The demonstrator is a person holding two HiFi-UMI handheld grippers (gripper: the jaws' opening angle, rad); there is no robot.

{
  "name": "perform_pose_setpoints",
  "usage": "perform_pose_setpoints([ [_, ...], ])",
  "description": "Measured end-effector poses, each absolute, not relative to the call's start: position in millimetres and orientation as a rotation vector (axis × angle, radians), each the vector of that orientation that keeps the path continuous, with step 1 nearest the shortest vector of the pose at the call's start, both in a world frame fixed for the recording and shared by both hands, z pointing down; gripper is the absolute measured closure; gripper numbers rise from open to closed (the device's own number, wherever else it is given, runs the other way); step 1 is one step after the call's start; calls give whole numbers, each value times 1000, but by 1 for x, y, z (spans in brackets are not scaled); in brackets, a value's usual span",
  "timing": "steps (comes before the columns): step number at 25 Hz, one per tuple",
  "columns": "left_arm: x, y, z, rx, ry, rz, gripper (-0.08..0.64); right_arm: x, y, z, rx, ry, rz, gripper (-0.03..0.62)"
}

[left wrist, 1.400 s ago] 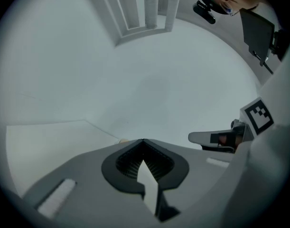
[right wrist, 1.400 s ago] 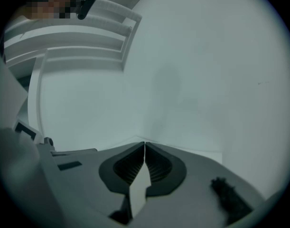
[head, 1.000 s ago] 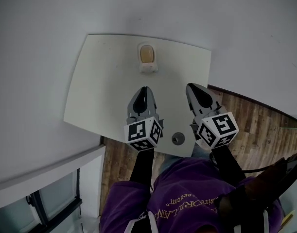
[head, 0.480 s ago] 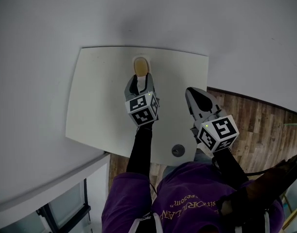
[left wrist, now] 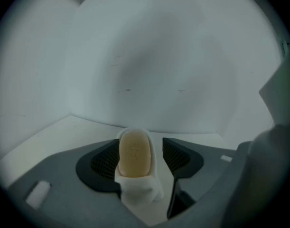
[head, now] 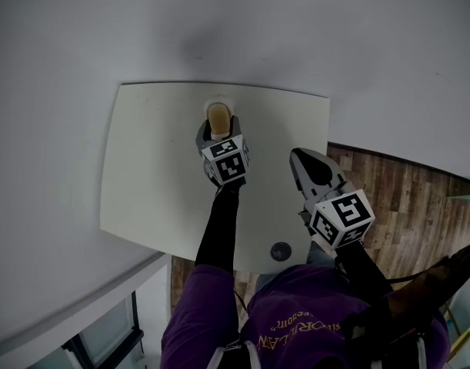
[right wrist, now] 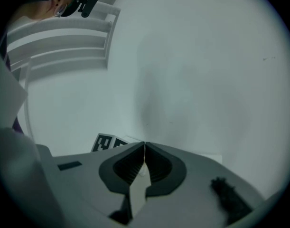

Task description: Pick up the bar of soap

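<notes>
Bar of soap [left wrist: 134, 153] lies on its white dish [left wrist: 140, 190] at the table's [head: 158, 167] far edge, between the left gripper's [left wrist: 144, 158] fingers, which have just been opening wide. Closing low could catch the dish, and the rounded soap may squirt out. The right gripper's [right wrist: 145, 161] fingers are together, empty.

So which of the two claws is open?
The left gripper: its jaws have just been opening and straddle the bar of soap. The right gripper is shut and empty.
</notes>
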State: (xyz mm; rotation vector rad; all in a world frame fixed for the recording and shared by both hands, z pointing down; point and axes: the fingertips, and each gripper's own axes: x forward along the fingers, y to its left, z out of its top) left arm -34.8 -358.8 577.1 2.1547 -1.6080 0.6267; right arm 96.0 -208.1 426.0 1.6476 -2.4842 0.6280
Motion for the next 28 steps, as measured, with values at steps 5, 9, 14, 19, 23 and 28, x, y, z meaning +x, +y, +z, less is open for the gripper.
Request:
perform_pose_setpoints([
  [5, -34, -372, 598, 2133, -1592, 710, 258, 91, -216, 432, 1624, -2482, 633, 581],
  [9, -39, -379, 606, 2090, -1615, 735, 254, 92, -221, 436, 1617, -2474, 637, 581],
  [14, -36, -380, 610, 2091, -1606, 716, 250, 91, -225, 442, 1609, -2464, 649, 581],
  [19, -37, -379, 611, 2098, -1597, 724, 245, 92, -226, 448, 1602, -2450, 666, 581],
  [23, -37, -379, 611, 2101, -1560, 713, 256, 92, -226, 452, 1599, -2440, 672, 581],
  [28, -36, -379, 609, 2104, -1523, 688, 276, 91, -226, 455, 1595, -2440, 680, 581],
])
